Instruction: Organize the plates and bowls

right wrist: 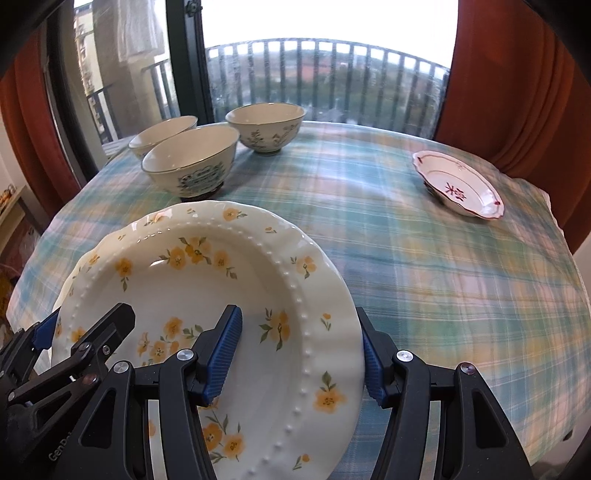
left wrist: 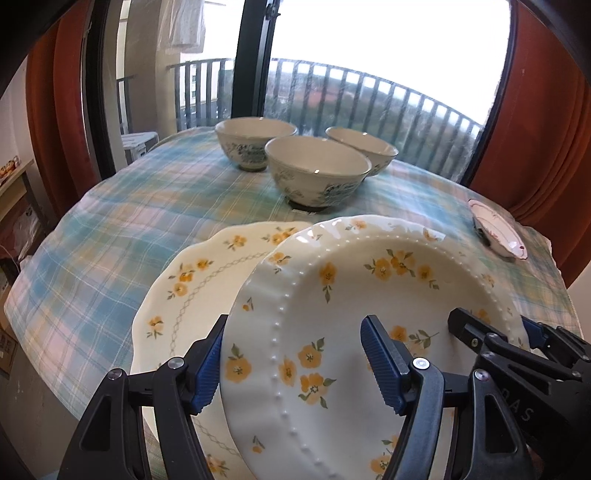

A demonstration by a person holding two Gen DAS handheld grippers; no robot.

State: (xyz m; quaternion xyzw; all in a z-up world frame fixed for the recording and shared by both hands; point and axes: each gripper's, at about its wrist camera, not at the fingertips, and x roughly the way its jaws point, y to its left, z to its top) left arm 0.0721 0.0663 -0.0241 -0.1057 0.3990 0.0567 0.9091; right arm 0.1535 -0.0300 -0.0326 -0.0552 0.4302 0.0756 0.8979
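The left gripper [left wrist: 295,362] is sitting closest to the lens in the left wrist view, its two blue-padded fingers [left wrist: 384,365] straddling the left rim of a beaded plate with yellow flowers [left wrist: 332,295]: one finger is lying outside the edge, the other over the plate's face. Whether the pads are actually pressing on the china cannot be told from here. The right gripper [right wrist: 299,354] is straddling the opposite rim of the same beaded plate in the same fashion, one finger inside the well, one beyond the edge, and again the pinch itself is not showing clearly.

The beaded plate is tilting above a second flowered plate [left wrist: 192,280], which is lying flat on the plaid tablecloth [right wrist: 424,277] and showing out from under the beaded plate's left side. Beyond the beaded plate, three cream bowls are standing upright on the cloth: the nearest bowl [left wrist: 317,173] just past the beaded plate's far rim, a left bowl [left wrist: 255,142] behind it, and a right bowl [left wrist: 364,147] also behind it, the three clustering close together. Well apart from the beaded plate, toward the right edge of the cloth, a small white dish with a red rim [right wrist: 458,188] is sitting alone. Rust-coloured curtains [right wrist: 517,74] are hanging at both sides of the window [right wrist: 332,22] behind the bowls.
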